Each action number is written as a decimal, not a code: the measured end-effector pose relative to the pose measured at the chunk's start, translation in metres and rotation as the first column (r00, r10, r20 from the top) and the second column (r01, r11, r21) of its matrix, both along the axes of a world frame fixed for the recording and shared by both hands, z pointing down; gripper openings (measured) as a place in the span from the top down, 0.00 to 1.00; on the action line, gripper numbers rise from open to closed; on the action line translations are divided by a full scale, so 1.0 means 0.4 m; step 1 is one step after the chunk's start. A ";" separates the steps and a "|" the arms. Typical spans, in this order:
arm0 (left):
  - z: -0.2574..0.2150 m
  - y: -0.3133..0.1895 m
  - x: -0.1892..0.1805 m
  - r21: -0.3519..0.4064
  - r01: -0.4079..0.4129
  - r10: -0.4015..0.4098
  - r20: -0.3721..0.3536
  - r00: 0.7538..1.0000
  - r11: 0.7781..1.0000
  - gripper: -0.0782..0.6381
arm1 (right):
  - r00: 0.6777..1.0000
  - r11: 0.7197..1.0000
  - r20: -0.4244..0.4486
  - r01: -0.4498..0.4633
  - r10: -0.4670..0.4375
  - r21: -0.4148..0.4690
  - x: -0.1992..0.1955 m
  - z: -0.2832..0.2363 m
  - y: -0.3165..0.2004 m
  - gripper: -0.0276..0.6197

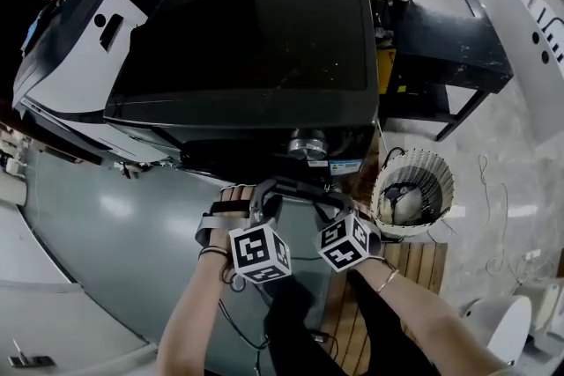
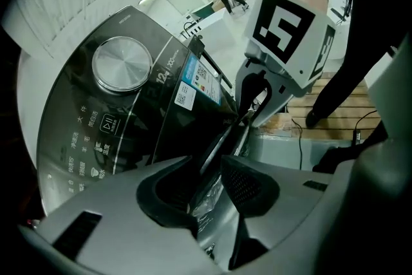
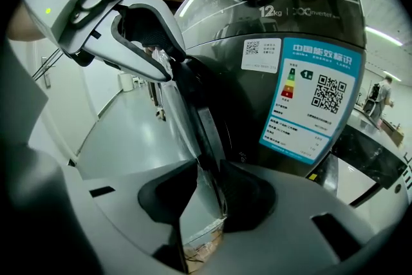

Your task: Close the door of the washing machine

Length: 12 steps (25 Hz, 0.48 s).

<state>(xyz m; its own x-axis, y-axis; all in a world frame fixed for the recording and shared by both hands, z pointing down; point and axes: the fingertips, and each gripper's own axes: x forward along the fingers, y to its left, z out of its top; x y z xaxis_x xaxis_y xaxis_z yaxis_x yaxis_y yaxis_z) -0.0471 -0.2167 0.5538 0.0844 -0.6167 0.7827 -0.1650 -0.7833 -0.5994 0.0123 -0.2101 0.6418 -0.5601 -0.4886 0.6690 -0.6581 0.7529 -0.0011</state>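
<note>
Left claw [image 2: 215, 196] and right claw [image 3: 211, 180], both with jaws apart, straddling the film-wrapped edge of the door [image 3: 203, 125], which juts open from the front of the black washing machine [image 1: 247, 40].

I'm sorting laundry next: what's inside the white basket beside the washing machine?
The basket holds a pale rounded bundle, possibly cloth. Whatever lies under it, and the basket's bottom, is covered.

support: grey floor [image 1: 106, 224] | on it: washing machine [image 1: 256, 40], white basket [image 1: 414, 189], wooden slats [image 1: 423, 260]
</note>
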 end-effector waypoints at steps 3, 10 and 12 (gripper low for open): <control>0.000 -0.008 0.000 0.016 0.002 -0.002 -0.002 1.000 1.000 0.68 | 1.000 1.000 -0.005 -0.021 0.021 0.002 0.002 0.000 -0.008 0.77; -0.001 -0.018 0.002 0.047 0.015 -0.015 -0.004 1.000 0.999 0.68 | 0.998 0.998 -0.019 -0.056 0.056 0.017 0.004 -0.001 -0.020 0.76; 0.000 -0.022 0.001 0.057 0.017 -0.017 -0.003 1.000 0.998 0.68 | 0.998 0.998 -0.018 -0.060 0.061 0.022 0.004 0.000 -0.025 0.76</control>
<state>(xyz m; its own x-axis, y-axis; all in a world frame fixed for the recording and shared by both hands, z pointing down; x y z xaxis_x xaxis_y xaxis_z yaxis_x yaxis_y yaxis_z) -0.0467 -0.2253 0.5537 0.0752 -0.6619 0.7458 -0.1791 -0.7447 -0.6429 0.0138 -0.2201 0.6418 -0.5165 -0.5357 0.6680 -0.7023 0.7113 0.0274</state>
